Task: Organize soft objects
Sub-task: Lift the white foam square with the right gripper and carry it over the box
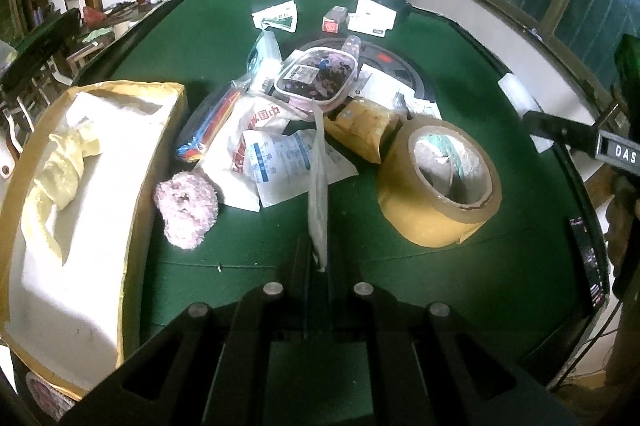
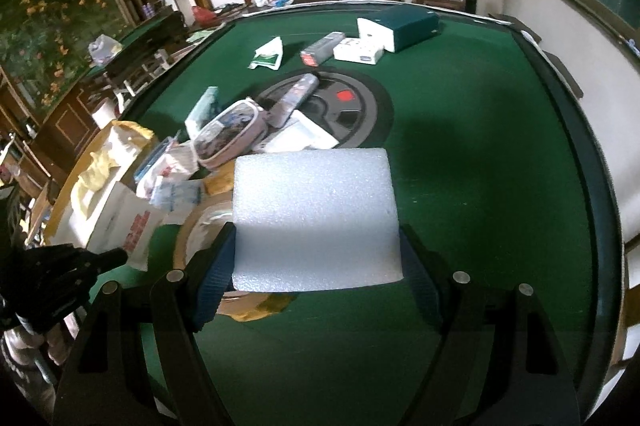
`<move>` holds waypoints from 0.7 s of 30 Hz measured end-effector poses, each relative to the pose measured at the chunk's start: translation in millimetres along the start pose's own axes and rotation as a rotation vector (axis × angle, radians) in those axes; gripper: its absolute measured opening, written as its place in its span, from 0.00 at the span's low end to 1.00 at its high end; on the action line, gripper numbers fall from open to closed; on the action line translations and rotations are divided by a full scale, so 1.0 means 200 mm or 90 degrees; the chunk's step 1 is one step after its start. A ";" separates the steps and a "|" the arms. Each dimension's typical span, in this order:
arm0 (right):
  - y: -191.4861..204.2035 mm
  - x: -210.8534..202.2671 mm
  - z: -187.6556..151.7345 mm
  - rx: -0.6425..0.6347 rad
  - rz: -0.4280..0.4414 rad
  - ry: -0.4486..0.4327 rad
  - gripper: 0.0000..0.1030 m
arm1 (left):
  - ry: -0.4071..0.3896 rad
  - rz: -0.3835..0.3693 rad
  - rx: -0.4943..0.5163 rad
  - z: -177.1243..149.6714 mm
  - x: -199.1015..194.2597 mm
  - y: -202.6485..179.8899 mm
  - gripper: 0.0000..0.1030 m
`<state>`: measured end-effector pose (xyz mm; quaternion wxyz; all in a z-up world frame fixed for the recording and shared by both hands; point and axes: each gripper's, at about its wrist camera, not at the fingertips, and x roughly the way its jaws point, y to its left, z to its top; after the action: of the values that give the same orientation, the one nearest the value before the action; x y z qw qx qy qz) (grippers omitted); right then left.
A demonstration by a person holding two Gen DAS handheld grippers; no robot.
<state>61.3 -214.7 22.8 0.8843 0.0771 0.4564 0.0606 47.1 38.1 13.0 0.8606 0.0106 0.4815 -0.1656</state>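
My left gripper (image 1: 318,264) is shut on the edge of a thin white plastic packet (image 1: 318,185), which stands edge-on above the green table (image 1: 500,246). In the right wrist view that packet (image 2: 134,230) shows red print and hangs from the left gripper's black fingers (image 2: 108,258). My right gripper (image 2: 318,266) is shut on a white foam block (image 2: 316,214), held by its two sides above the table (image 2: 480,185). A pink fluffy item (image 1: 186,205) lies beside the cardboard box (image 1: 140,209), which holds white foam (image 1: 80,266) and a pale yellow cloth (image 1: 60,177).
A big roll of tan tape (image 1: 440,181) sits right of centre. A heap of bags, sachets and a clear lidded container (image 1: 316,75) fills the middle. Small boxes (image 2: 396,27) lie at the far edge. The table's raised dark rim (image 2: 596,185) runs along the right.
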 end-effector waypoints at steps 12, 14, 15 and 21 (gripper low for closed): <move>0.16 0.01 0.00 -0.036 0.036 0.000 0.76 | -0.032 0.010 -0.022 0.02 -0.15 0.10 0.03; 0.20 0.01 0.01 -0.045 0.041 0.002 0.76 | -0.039 0.014 -0.028 0.02 -0.18 0.13 0.03; 0.21 0.01 0.01 -0.048 0.043 0.002 0.76 | -0.040 0.016 -0.030 0.02 -0.19 0.14 0.03; 0.34 0.03 0.02 -0.074 0.062 0.004 0.76 | -0.045 0.026 -0.048 0.00 -0.23 0.23 0.03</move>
<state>65.6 -147.2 33.4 0.8818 0.0476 0.4508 0.1300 38.8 95.1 45.0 0.8799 -0.0177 0.4566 -0.1299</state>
